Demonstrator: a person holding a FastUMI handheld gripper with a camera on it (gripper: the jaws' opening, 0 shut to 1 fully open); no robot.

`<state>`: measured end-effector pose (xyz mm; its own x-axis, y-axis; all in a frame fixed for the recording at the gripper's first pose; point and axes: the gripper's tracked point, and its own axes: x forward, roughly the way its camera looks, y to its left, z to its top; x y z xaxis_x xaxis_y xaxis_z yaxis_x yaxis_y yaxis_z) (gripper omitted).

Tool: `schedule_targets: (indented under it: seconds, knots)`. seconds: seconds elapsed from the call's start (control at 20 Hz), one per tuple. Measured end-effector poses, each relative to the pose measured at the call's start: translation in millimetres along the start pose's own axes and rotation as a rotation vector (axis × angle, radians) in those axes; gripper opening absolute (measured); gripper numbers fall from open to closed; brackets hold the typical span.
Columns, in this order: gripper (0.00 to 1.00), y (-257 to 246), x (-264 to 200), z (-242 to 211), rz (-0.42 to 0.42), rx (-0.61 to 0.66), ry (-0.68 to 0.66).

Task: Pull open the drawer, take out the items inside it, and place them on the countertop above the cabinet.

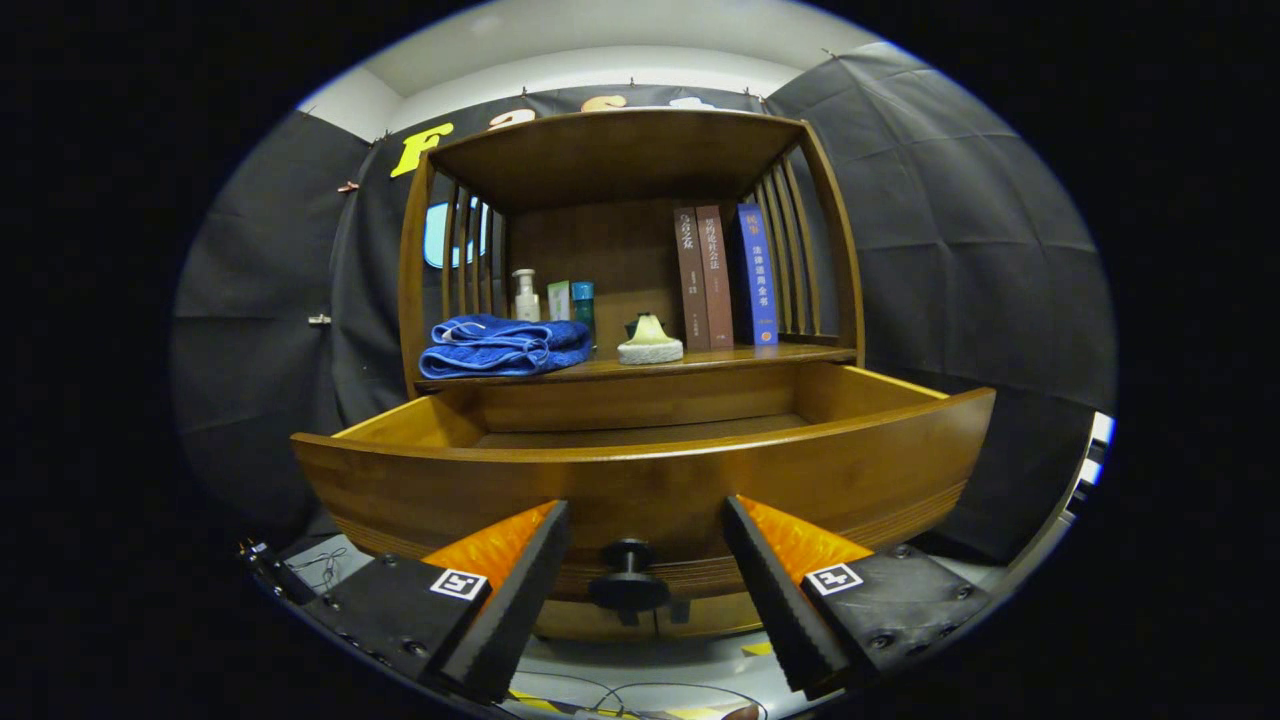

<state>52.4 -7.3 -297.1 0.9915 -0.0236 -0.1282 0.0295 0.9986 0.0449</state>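
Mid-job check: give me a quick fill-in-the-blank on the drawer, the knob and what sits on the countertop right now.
1. The drawer is pulled ____.
2. The gripper has its fingers spread, and the black knob sits ____ them, untouched.
3. The folded towel on the countertop is ____ in colour.
4. The number of books standing upright on the countertop is ____.

Missing words: open; between; blue; three
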Motion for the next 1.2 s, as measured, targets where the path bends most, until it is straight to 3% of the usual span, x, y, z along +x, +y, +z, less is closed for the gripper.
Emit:
schedule_targets:
  seconds: [0.35, 1.2]
  knots:
    - [1.0, -3, 9, -2, 0.014, 0.019, 0.049]
    - [1.0, -3, 85, 10, 0.02, 0.046, 0.063]
